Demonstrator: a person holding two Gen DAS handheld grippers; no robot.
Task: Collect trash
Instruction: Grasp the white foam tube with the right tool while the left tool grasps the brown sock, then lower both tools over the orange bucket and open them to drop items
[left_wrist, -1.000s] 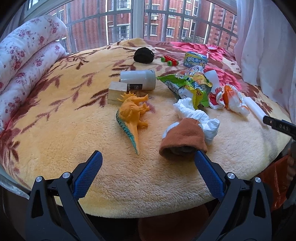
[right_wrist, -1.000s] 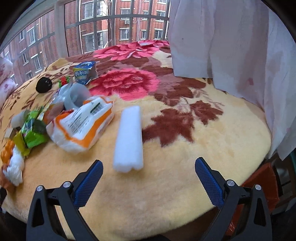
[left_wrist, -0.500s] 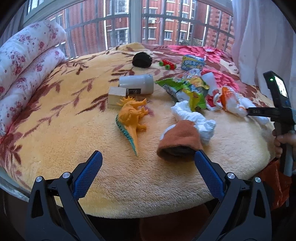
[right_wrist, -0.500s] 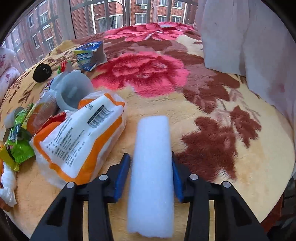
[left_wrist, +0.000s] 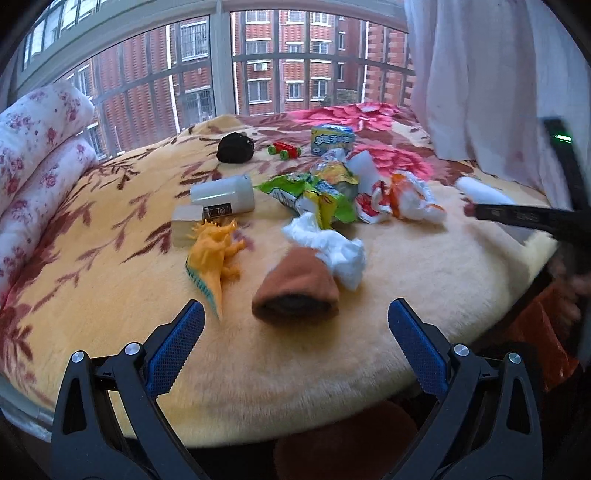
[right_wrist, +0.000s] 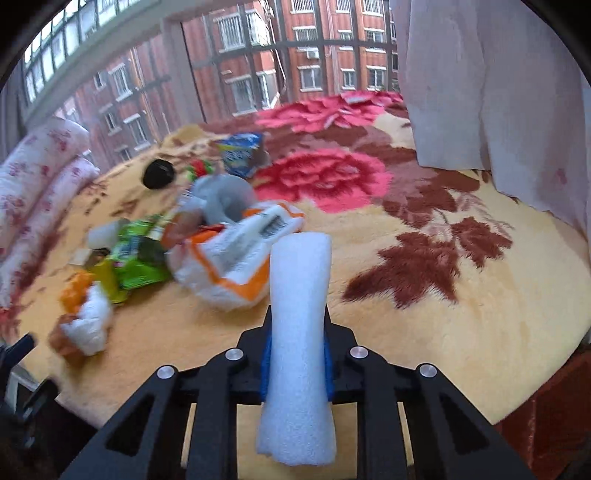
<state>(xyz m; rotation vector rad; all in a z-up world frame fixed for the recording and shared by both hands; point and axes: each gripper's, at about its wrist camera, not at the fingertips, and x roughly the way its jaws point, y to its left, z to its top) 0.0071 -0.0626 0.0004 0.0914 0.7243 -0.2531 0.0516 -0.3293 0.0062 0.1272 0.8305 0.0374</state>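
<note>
Near the bed's (right_wrist: 461, 350) right edge, our right claw (right_wrist: 297, 354) has just closed, pinching the foam (right_wrist: 299, 295) for binning; left claw (left_wrist: 295, 343) gapes empty.

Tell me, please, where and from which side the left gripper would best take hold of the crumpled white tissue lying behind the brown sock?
Grip the crumpled white tissue at its raised middle bunch, coming from above. It lies loose and lumpy on the blanket, and the brown sock lies against its near edge, so a low approach from the front would probably catch the sock. The open left gripper looks wide enough to span it.
</note>
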